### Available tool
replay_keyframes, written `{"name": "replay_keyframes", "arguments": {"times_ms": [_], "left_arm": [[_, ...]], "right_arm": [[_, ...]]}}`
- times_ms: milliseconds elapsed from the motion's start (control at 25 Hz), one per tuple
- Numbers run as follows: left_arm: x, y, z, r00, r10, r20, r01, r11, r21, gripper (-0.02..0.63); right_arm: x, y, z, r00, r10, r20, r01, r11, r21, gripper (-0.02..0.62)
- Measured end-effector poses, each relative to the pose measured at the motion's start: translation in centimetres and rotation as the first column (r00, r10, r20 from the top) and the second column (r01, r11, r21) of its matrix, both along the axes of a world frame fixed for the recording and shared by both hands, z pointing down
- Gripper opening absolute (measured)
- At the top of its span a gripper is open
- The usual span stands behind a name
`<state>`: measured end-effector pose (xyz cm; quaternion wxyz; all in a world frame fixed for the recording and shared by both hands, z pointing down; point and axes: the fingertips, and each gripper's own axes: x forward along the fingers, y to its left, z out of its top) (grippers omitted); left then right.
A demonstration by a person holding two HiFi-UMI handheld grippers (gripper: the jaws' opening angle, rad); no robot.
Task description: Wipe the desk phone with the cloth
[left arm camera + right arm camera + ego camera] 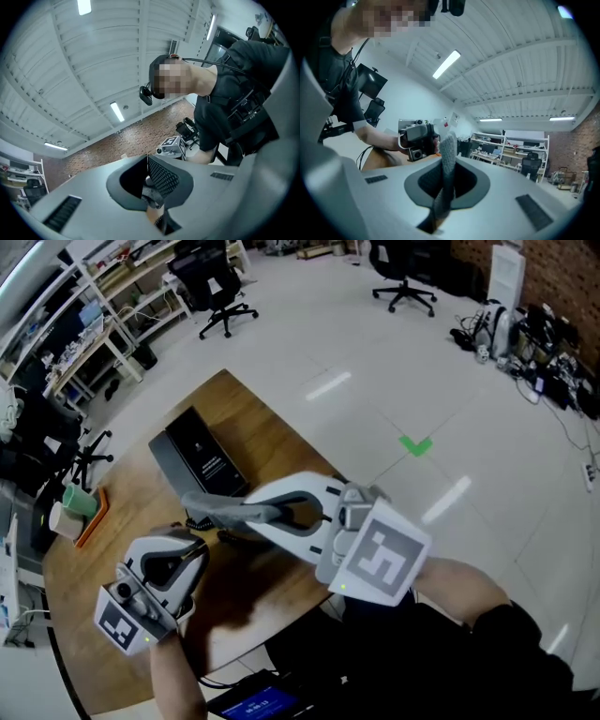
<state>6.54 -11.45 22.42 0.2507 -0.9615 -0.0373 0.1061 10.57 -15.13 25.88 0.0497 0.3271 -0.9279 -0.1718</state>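
1. Right gripper (281,512) sits closest under the head camera, its marker cube (380,563) uppermost. Its jaws are clamped on a grey cloth (220,505), which stretches leftward out of them.
2. Seen from the right gripper view, the cloth (447,154) stands up as a narrow strip from between the closed jaws.
3. Left gripper (178,563) is held low over the desk, near the person. In the left gripper view its jaws are together, with a small grey fold of cloth (152,196) pinched between them.
4. Both gripper views face up to a white ribbed ceiling (93,56) with strip lights.
5. Just beyond the cloth, the black desk phone (202,460) lies on the wooden desk (272,442), toward its far corner.
6. At the desk's left edge, a green cup (81,499) stands beside an orange tray (94,517), well apart from the phone.
7. Around the desk runs a pale glossy floor (375,352) bearing a green tape mark (415,444).
8. Black office chairs (220,292) stand on the floor beyond the desk. White shelving (103,296) lines the left side and a brick wall (553,268) the right, with cables on the floor near it.
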Motion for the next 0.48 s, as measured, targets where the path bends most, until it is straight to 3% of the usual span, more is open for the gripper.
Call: {"name": "replay_keyframes", "arguments": {"times_ms": [480], "left_arm": [[0.8, -0.1, 0.3, 1.0, -0.027, 0.004, 0.027, 1.0, 0.001, 0.002]], "right_arm": [[0.8, 1.2, -0.8, 1.0, -0.01, -0.001, 0.01, 0.999, 0.034, 0.024]]}}
